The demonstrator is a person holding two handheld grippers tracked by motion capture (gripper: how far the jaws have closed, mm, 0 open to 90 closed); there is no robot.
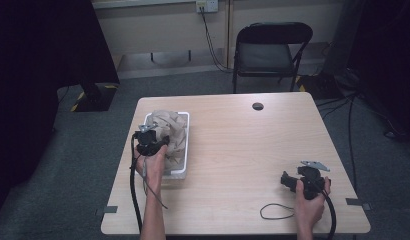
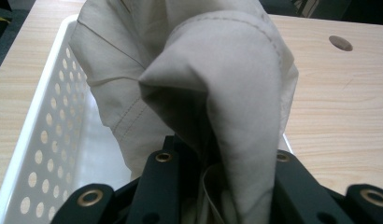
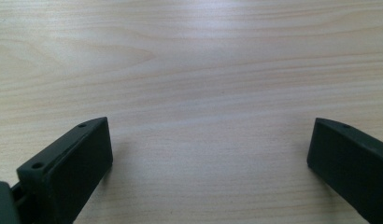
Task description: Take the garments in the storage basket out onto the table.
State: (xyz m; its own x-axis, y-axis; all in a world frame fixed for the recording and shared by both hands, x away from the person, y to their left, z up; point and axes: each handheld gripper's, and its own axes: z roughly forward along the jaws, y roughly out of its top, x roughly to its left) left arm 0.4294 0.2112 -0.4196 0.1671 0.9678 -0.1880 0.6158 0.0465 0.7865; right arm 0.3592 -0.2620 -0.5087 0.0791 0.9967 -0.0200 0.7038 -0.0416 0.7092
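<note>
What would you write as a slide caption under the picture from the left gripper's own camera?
Left gripper shut on a fold of beige cloth above a white perforated basket on a wooden table.

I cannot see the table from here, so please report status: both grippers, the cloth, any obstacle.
Left gripper shut on beige cloth, over white basket. Right gripper open, empty, low over bare table. Nothing in the way.

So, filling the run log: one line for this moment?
left gripper shut on beige cloth | white basket | right gripper open
</note>
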